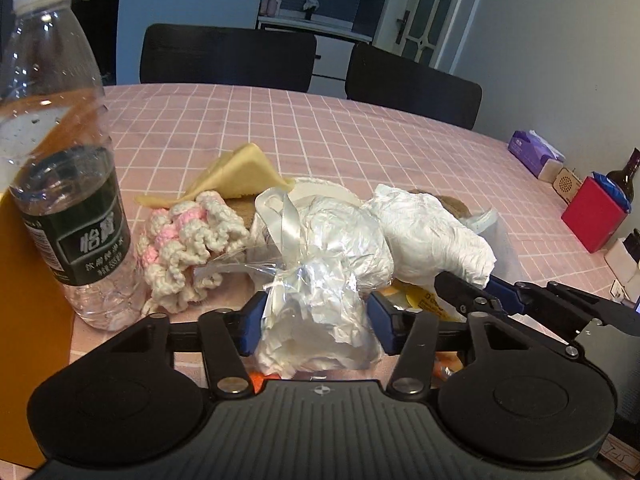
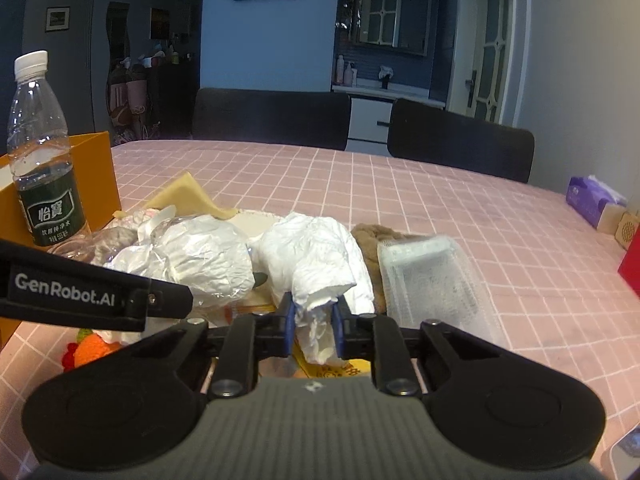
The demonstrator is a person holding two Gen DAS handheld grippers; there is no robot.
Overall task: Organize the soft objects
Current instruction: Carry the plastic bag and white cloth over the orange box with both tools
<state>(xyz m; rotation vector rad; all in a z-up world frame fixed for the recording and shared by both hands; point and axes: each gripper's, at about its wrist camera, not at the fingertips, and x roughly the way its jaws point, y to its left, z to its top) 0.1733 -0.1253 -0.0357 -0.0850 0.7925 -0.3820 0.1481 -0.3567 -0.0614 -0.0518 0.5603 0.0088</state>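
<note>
Left tongs [image 1: 316,322] clamp crinkled silver foil bundle [image 1: 328,248]; right tongs [image 2: 314,320] pinch crumpled white tissue [image 2: 316,256].

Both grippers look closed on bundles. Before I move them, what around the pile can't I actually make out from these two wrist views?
- Under the silver foil bundle in the left gripper: hidden in the left wrist view by the bundle.
- Yellow packet below the right gripper and its white paper wad: print covered.
- Orange box: inside out of sight.
- Brown plush: mostly covered; identity unclear.
</note>
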